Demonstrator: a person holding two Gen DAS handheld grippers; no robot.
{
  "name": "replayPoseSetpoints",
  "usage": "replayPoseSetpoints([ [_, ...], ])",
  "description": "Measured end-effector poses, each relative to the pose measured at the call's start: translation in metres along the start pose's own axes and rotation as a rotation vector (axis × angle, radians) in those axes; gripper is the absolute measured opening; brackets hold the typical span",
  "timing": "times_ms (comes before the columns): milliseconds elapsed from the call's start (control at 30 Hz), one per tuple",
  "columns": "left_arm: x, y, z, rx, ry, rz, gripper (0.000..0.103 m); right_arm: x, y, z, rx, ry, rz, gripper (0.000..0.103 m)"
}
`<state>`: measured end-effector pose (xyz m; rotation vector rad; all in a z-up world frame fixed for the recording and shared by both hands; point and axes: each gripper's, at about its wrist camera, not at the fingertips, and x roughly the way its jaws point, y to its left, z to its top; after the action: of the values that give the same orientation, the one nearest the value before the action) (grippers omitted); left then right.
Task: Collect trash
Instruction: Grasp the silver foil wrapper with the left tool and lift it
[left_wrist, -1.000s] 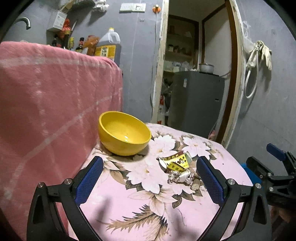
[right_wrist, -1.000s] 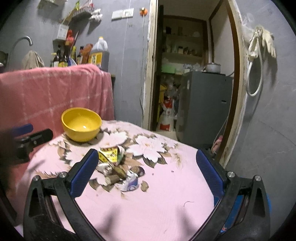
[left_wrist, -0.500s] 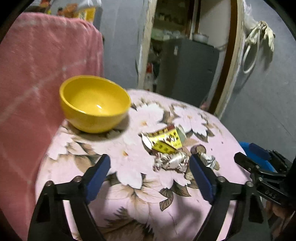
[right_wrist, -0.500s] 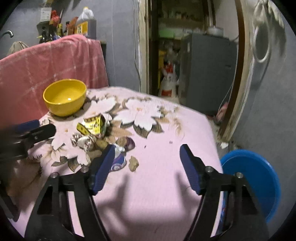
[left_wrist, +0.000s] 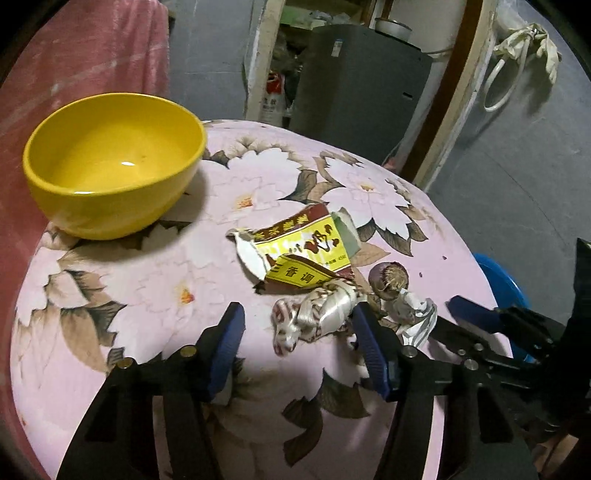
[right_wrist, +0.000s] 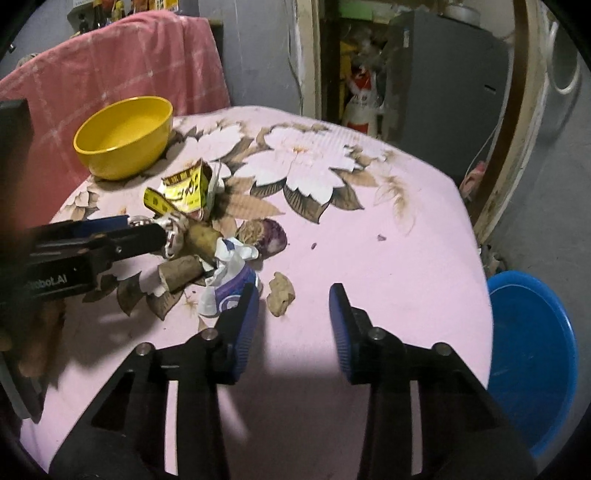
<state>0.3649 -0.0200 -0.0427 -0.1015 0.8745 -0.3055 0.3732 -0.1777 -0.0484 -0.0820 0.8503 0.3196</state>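
While both sets of jaws are closing, neither has a firm hold yet, and that is where the trouble could start. Nearest in the left wrist view, the left gripper (left_wrist: 297, 328) straddles a crumpled white wrapper (left_wrist: 317, 317); its pads are still apart, the right one just beside the wrapper, the left one clear of it. Springy foil like this may well squirt out sideways as the pads meet, or the right pad may catch the scraps packed against it.

The right gripper (right_wrist: 293, 314) hangs over bare pink tablecloth (right_wrist: 388, 258), pads apart with nothing between them. A small brown scrap (right_wrist: 281, 293) lies just ahead of its left pad, and the purple-and-white wrapper (right_wrist: 231, 291) is touching or nearly touching that pad. If it closes where it is, it probably pinches air, or cloth.

Just beyond the white wrapper lie a root stub (right_wrist: 201, 240), a purple peel (right_wrist: 267, 236) and a torn yellow packet (left_wrist: 306, 251). The two grippers work the same tight heap, so they may knock each other.

Left of and beyond the packet stands a yellow bowl (left_wrist: 110, 177). The blue basin (right_wrist: 528, 362) sits below the table's edge, well apart from the heap, so a loose grip could drop scraps on the way.
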Motion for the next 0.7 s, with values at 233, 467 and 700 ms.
replayPoseSetpoints([
  [233,0.005,-0.006,0.001,0.012,0.022,-0.033,0.031,0.009,-0.004,0.002,0.017,0.034,0.044,0.051],
  [467,-0.007,-0.006,-0.005,-0.018,0.015,-0.056,0.024,0.004,-0.007,-0.001,0.040,0.028,0.083,0.042],
  [700,-0.037,-0.019,-0.015,-0.020,-0.071,-0.061,0.023,-0.025,-0.008,-0.006,0.068,-0.064,0.087,0.042],
])
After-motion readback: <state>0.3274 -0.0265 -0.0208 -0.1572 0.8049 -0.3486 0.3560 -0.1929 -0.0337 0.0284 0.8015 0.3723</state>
